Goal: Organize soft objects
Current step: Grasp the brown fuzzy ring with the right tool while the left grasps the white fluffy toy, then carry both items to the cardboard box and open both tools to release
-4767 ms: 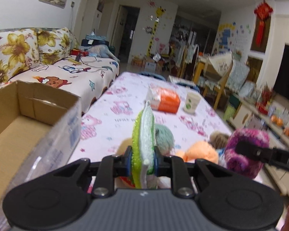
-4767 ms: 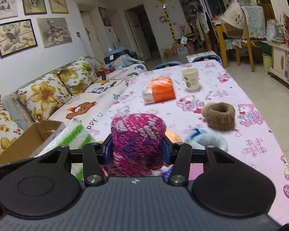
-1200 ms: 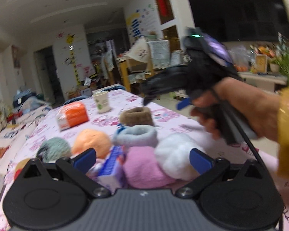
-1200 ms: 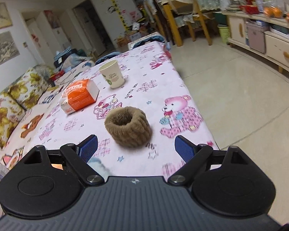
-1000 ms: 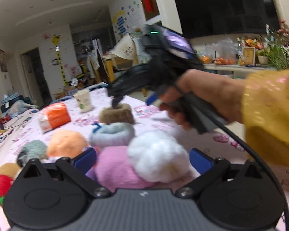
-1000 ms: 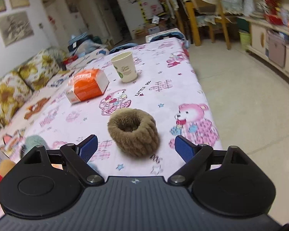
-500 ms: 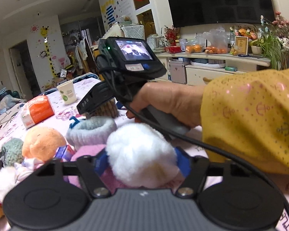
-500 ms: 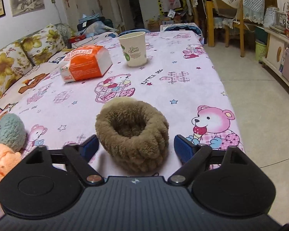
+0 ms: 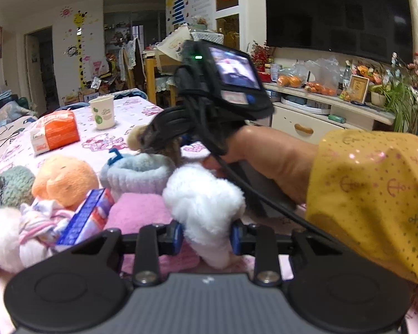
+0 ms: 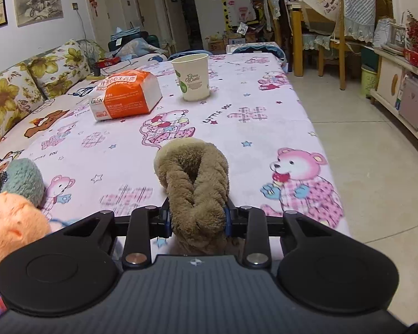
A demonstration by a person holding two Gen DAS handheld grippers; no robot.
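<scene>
My left gripper (image 9: pixel 206 236) is shut on a white fluffy ball (image 9: pixel 203 203) at the near edge of a pile of soft things: a pink plush (image 9: pixel 142 211), a grey-blue knitted ring (image 9: pixel 138 175), an orange plush (image 9: pixel 64 179) and a teal knitted ball (image 9: pixel 14 183). My right gripper (image 10: pixel 197 220) is shut on a brown furry ring (image 10: pixel 195 183), squeezed flat between the pads on the pink tablecloth. In the left wrist view the right gripper (image 9: pixel 150 142) sits just behind the pile.
An orange-and-white tissue pack (image 10: pixel 125 94) and a paper cup (image 10: pixel 192 76) stand farther back on the table (image 10: pixel 264 105). A floral sofa (image 10: pixel 22 89) runs along the left. The table's right edge drops to tiled floor (image 10: pixel 370 167). A blue-and-red packet (image 9: pixel 83 217) lies in the pile.
Both grippers have closed: the left on the white fluffy ball, the right on the brown furry ring, which is now squashed narrow. Earlier the purple and green items were let go.
</scene>
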